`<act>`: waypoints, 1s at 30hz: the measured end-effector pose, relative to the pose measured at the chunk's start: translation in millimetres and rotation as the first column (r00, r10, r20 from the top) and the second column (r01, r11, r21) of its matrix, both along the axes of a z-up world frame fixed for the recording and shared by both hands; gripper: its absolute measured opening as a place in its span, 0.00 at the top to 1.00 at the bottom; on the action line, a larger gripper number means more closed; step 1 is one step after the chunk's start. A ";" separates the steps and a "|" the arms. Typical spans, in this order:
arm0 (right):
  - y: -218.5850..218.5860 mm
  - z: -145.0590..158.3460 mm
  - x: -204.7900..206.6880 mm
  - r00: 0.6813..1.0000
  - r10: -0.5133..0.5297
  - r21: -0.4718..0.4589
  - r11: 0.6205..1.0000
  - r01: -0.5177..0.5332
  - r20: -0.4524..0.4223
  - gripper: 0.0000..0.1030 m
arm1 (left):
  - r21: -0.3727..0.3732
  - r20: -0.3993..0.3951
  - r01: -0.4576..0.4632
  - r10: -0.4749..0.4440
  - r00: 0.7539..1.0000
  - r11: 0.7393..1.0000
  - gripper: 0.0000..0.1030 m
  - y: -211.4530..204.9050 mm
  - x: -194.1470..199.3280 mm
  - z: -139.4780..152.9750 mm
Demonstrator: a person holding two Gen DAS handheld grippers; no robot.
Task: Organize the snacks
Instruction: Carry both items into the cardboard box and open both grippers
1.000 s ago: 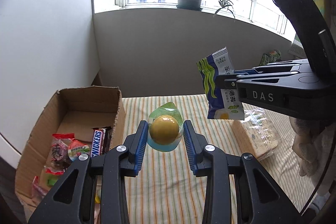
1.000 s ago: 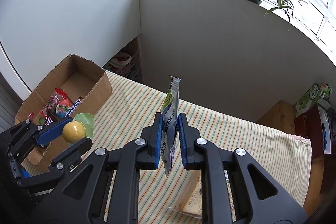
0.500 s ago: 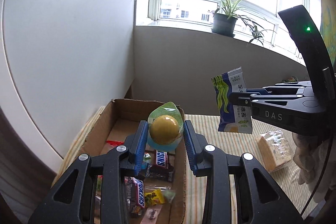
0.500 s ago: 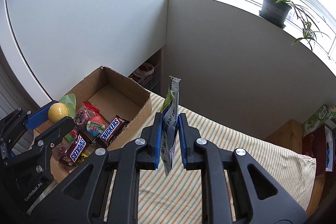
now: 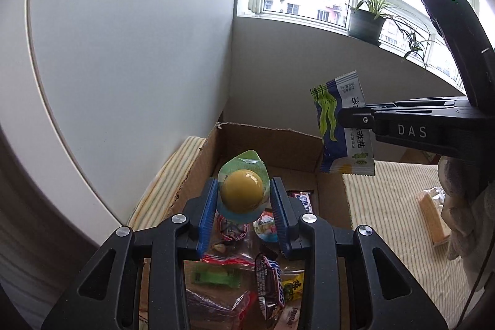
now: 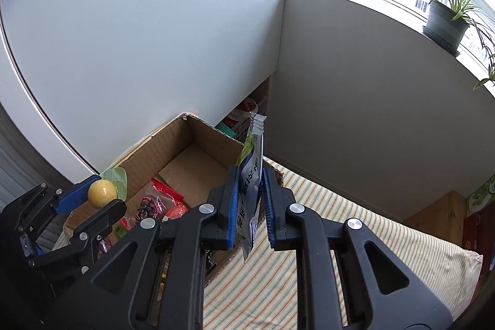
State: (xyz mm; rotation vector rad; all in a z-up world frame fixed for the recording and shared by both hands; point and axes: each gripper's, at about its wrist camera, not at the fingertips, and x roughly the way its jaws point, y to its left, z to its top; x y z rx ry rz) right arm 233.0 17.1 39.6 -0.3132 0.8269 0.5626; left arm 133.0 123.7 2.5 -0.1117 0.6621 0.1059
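My left gripper (image 5: 244, 195) is shut on a yellow jelly cup (image 5: 243, 194) with a green lid and holds it above the open cardboard box (image 5: 272, 144). The box holds several snacks, among them Snickers bars (image 5: 272, 283). My right gripper (image 6: 250, 184) is shut on a blue, white and green snack packet (image 6: 252, 172) and holds it upright over the box's right wall (image 6: 210, 129). The packet (image 5: 342, 129) and the right gripper (image 5: 355, 118) show at the right of the left wrist view. The jelly cup (image 6: 100, 190) and left gripper (image 6: 102, 195) show at the left of the right wrist view.
The box stands on a striped cloth surface (image 5: 386, 206) against a white wall (image 5: 123, 51). A wrapped cracker pack (image 5: 431, 217) lies on the cloth to the right. A potted plant (image 5: 366, 20) stands on the windowsill. A wooden stool (image 6: 439, 209) is at far right.
Both grippers have moved left with their snacks. The jelly cup is now over the box, and the packet has come to the box's right wall.
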 end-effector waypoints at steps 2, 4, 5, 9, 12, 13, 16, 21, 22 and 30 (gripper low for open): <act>5.8 -6.9 3.1 1.000 0.009 0.002 1.000 -0.009 -0.017 0.85 | -0.002 -0.012 -0.003 0.003 1.000 1.000 0.68 3.2 3.4 -3.8; 11.1 -13.2 5.2 1.000 0.015 -0.003 1.000 -0.015 -0.023 0.85 | 0.001 -0.017 -0.007 0.007 1.000 1.000 0.68 5.6 3.2 -5.5; 13.5 -15.7 6.2 0.999 0.020 -0.003 1.000 -0.020 -0.029 0.85 | 0.003 -0.018 -0.008 0.008 1.000 1.000 0.68 6.4 3.3 -6.0; 19.4 -23.0 7.7 0.998 0.034 -0.005 0.999 -0.034 -0.045 0.85 | 0.012 -0.028 -0.014 0.014 1.000 1.000 0.68 6.9 4.3 -8.5; 21.1 -23.8 7.3 0.998 0.040 -0.003 0.999 -0.040 -0.049 0.82 | 0.021 -0.033 -0.016 0.017 0.999 1.000 0.64 5.9 4.0 -9.3; 20.4 -22.8 6.9 0.998 0.042 0.001 0.999 -0.042 -0.047 0.71 | 0.027 -0.032 -0.017 0.018 0.999 0.999 0.62 5.4 4.0 -9.1; 15.1 -16.0 2.8 0.999 0.040 0.022 0.999 -0.039 -0.021 0.37 | 0.024 -0.026 -0.023 0.023 0.999 0.999 0.60 5.1 3.7 -7.4; 6.8 -6.3 0.1 0.999 0.034 0.042 0.999 -0.033 -0.025 0.37 | 0.016 -0.019 -0.025 0.025 1.000 1.000 0.54 5.5 -0.3 -5.0; 4.6 -5.3 -0.3 0.999 0.035 0.045 0.998 -0.034 -0.031 0.37 | 0.016 -0.017 -0.023 0.023 1.000 1.000 0.54 5.0 -1.0 -4.1; -25.5 0.8 -10.2 0.998 0.004 0.089 0.996 0.002 -0.066 0.32 | 0.003 0.001 -0.023 0.023 1.000 1.000 0.53 4.3 -7.3 1.2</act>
